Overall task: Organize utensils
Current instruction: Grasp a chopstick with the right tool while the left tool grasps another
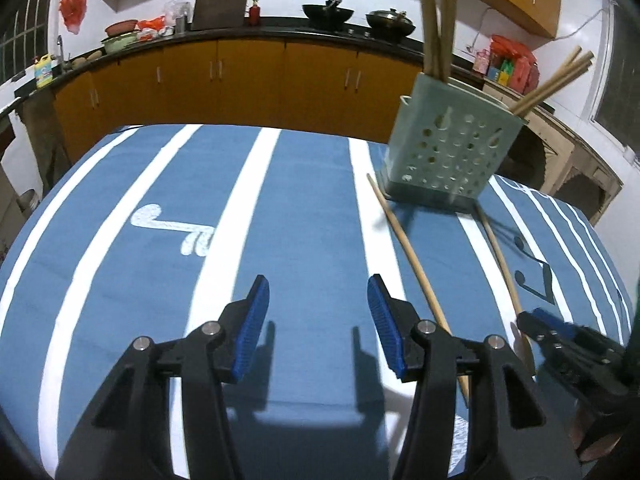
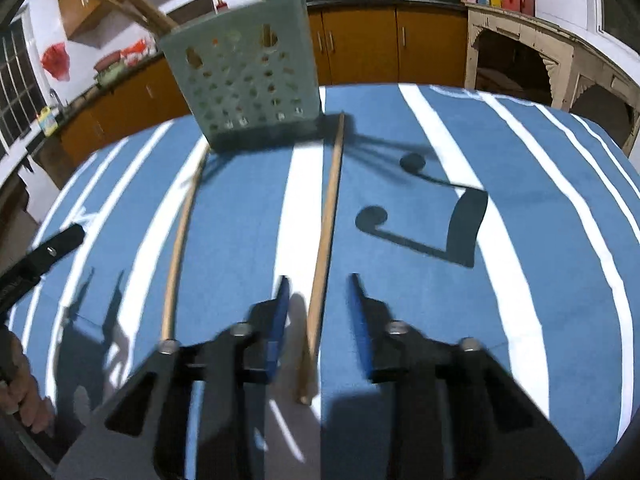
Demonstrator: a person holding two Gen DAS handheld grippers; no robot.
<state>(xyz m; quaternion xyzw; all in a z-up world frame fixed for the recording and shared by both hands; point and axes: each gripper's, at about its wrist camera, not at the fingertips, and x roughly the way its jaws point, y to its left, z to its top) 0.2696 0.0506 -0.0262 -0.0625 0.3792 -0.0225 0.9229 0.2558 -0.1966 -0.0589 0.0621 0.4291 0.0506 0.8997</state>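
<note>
**Utensils on striped cloth, both claws lowered**

Tabletop (image 1: 120, 248) under a blue cloth with white stripes and music-note figures; we list what stands on it.

Holder (image 1: 448, 152): pale green, perforated, upright near the far edge, toward the far right corner as we see it in the left wrist view. Several wooden sticks stand in it, some leaning out to one side.

Two loose wooden sticks lie flat on the cloth, both running from the holder's base toward the near edge. First stick (image 2: 326, 240) starts just beside the holder's right bottom corner in the right wrist view. Second stick (image 2: 180, 240) starts at the holder's other corner and lies well apart from the first.

Right claw (image 2: 318, 280): we find its blue pads standing narrowly apart, with the near end of the first stick between them; neither pad visibly presses on it.

Left claw (image 1: 318, 284): pads apart, nothing between them, over bare cloth to the left of both sticks.

A person's hand (image 2: 24, 396) shows at the lower left edge of the right wrist view.
</note>
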